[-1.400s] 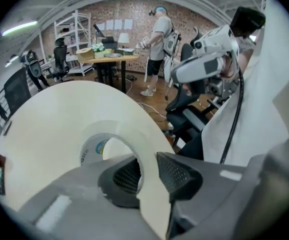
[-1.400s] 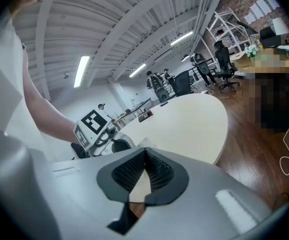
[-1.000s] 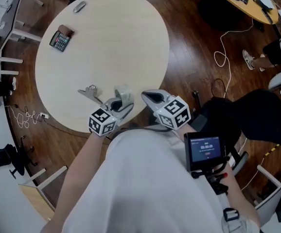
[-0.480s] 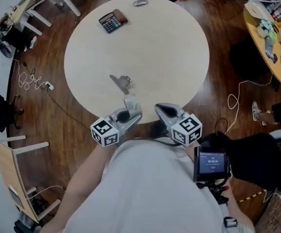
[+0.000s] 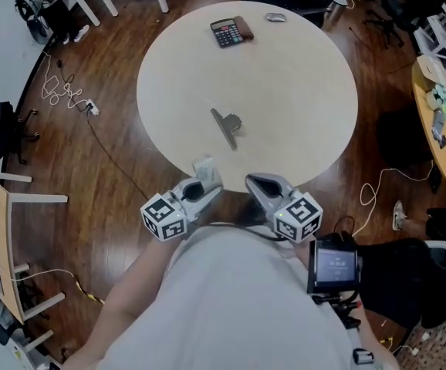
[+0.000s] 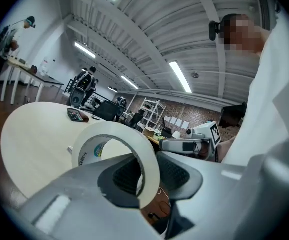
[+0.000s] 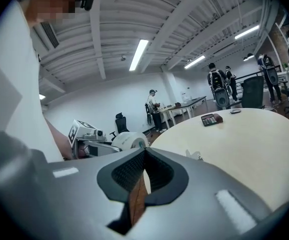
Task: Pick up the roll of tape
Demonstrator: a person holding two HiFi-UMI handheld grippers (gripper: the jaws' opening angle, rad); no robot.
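Observation:
The roll of tape (image 5: 204,168) is whitish, with a printed core, and it stands on edge between the jaws of my left gripper (image 5: 206,179). It hangs off the table, close to the person's body. In the left gripper view the roll of tape (image 6: 134,139) fills the middle, with one wall of the ring clamped between the dark pads of the left gripper (image 6: 145,173). My right gripper (image 5: 255,182) is beside it to the right, shut with nothing in it. In the right gripper view the right gripper's (image 7: 143,170) pads meet, and the roll of tape (image 7: 129,140) shows beyond them to the left.
The round pale table (image 5: 315,129) lies ahead of both grippers. On it are a metal clip (image 5: 227,124) near the middle, a calculator (image 5: 231,31) and a mouse (image 5: 275,17) at the far edge. Wooden floor, cables and chairs surround it. Other people stand far off.
Both grippers have come up and back from the table's near edge toward the body. The tape has gone with the left gripper and is off the tabletop.

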